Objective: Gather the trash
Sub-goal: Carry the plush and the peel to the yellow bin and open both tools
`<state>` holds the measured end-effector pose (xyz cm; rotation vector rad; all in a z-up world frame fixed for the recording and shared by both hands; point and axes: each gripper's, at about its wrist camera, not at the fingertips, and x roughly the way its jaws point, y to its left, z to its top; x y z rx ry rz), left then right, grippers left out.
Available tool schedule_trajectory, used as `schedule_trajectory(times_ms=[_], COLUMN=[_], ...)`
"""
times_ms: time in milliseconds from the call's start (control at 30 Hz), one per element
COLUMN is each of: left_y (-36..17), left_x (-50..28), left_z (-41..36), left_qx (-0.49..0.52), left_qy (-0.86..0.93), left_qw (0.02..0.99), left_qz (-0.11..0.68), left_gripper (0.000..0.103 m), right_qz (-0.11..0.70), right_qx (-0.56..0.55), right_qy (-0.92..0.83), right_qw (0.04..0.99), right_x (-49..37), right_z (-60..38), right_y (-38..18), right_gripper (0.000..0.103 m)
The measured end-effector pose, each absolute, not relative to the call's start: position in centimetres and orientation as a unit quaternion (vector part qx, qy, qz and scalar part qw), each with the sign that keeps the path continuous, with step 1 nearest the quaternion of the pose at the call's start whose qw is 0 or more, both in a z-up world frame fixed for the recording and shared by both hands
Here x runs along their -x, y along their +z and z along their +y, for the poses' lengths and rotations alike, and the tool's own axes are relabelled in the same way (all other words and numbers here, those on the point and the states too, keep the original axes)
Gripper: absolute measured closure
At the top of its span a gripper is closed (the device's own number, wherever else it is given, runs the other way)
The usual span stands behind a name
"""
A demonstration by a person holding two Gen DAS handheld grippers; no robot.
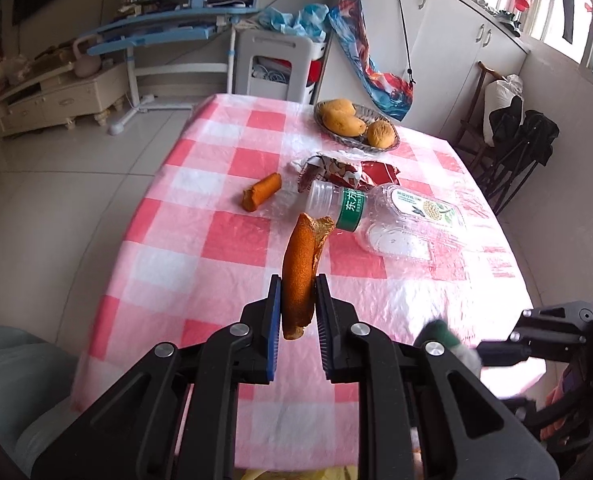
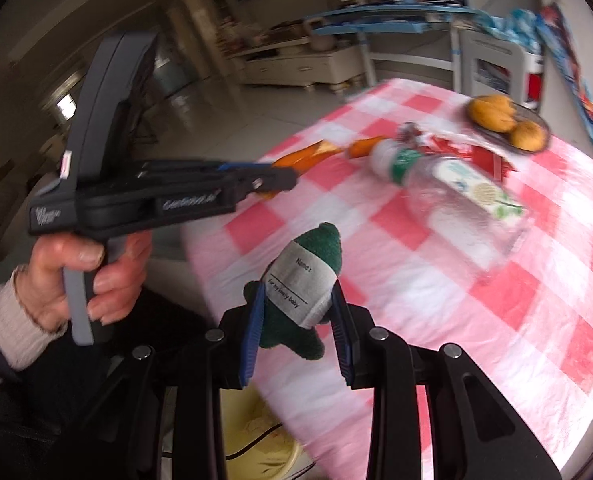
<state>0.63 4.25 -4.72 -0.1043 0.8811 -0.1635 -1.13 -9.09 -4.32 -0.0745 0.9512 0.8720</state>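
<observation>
Pink-check tablecloth [image 1: 216,240] covers the table, w/ trash mid-table: 2nd peel piece [image 1: 261,192], red snack wrapper [image 1: 348,172], clear bottle [image 1: 388,220]; fruit basket [image 1: 356,122] at far right. Left gripper [image 1: 298,312] is clamped on an orange peel [image 1: 300,264], lifted off the cloth. Right gripper [image 2: 296,320] is clenched on a green plush w/ label [image 2: 300,292] at the near edge. Yellow bin [image 2: 256,440] sits below the near edge. Risk: peel is thin & curled, could slip out and miss the bin.
</observation>
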Motion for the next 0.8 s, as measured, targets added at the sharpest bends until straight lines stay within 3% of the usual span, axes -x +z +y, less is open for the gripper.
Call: schedule_trajectory(times_ms=[333,433,467,800], left_y=[-4.9,-5.6,-5.8,-10.1], left_x=[4.6,7.2,8.0,17.0], left_z=[6.4,6.3,6.4,5.0], left_qx=[0.061,0.053,0.053,0.063], left_qy=[-0.059,-0.054,-0.053,-0.059], left_qw=[0.895,0.89,0.888,0.839], left_qz=[0.437,0.449,0.453,0.537], left_gripper=[0.087,0.087,0.087,0.087], right_qz=[0.491,0.505,0.506,0.458], right_qx=[0.118,0.15,0.155,0.056], right_qy=[0.541,0.555,0.553,0.374], right_qw=[0.672,0.644,0.644,0.805], right_x=[6.9,8.7,8.9,5.2], right_z=[-4.7,-4.0,-4.0,-11.3], right_y=[-6.2,-7.1,-7.1,-4.2], right_gripper=[0.068,0.046,0.046,0.036])
